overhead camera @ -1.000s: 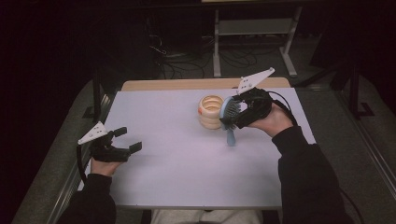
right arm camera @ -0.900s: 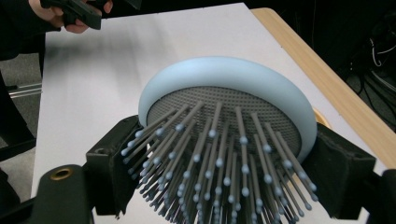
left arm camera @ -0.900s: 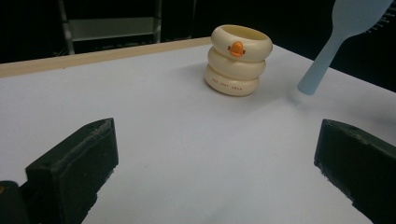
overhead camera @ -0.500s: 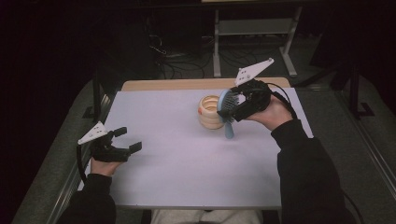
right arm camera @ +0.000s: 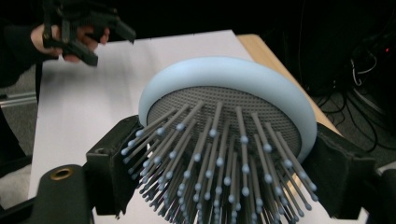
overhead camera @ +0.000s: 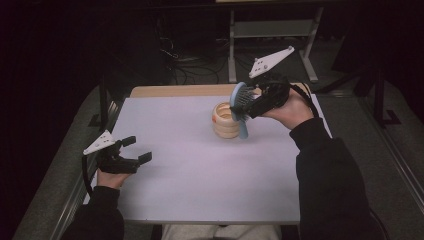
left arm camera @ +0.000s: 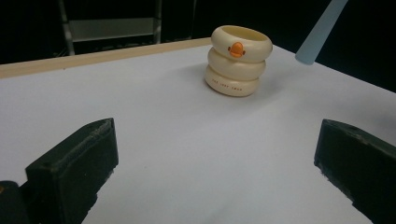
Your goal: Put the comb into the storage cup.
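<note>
A white table with a wooden far edge stands in a dark room; a metal rack and tangled cables lie behind.

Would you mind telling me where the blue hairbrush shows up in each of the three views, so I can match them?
High view: the hairbrush is right of centre, clamped in the right gripper, handle hanging down in front of the cup.
Left gripper view: just its handle tip at the top right, right of the cup.
Right gripper view: its bristled head sits between the jaws.
Shared landmark: the white table.
</note>
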Demonstrator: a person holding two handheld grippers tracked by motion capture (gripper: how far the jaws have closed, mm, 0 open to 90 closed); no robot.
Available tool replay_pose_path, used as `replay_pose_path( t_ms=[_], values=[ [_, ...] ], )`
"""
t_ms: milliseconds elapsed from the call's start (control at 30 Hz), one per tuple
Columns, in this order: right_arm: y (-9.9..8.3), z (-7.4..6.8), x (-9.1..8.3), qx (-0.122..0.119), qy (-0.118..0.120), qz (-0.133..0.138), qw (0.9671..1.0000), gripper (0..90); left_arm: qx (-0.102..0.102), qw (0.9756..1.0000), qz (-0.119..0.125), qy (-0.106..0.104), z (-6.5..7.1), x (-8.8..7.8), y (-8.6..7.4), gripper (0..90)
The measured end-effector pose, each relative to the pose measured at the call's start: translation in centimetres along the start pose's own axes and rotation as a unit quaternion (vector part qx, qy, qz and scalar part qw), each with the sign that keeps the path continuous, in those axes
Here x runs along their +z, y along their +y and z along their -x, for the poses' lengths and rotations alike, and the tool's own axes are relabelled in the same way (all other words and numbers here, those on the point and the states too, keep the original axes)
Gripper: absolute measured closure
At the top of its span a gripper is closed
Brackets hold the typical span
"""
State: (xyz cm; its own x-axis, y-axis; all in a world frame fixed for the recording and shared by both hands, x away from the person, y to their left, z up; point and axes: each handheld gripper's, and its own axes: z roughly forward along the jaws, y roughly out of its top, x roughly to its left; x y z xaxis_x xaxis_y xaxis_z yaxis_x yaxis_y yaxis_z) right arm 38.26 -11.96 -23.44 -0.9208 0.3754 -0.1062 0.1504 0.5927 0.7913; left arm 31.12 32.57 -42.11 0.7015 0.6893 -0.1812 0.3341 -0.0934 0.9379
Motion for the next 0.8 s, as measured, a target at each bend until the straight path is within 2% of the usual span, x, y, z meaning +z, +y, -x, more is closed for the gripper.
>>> replay_pose_path(
  t_ms=[300,800],
  values=[
    [2.0,0.5,-0.6,-0.009,-0.015,0.006,0.9998,19.5,0.0,1.0,0.0,0.0,0.0,0.0,0.0,0.0],
    [4.8,2.8,-0.9,0.007,-0.041,0.031,0.9986,19.5,0.0,1.0,0.002,-0.002,0.0,0.0,0.0,0.0]
  ],
)
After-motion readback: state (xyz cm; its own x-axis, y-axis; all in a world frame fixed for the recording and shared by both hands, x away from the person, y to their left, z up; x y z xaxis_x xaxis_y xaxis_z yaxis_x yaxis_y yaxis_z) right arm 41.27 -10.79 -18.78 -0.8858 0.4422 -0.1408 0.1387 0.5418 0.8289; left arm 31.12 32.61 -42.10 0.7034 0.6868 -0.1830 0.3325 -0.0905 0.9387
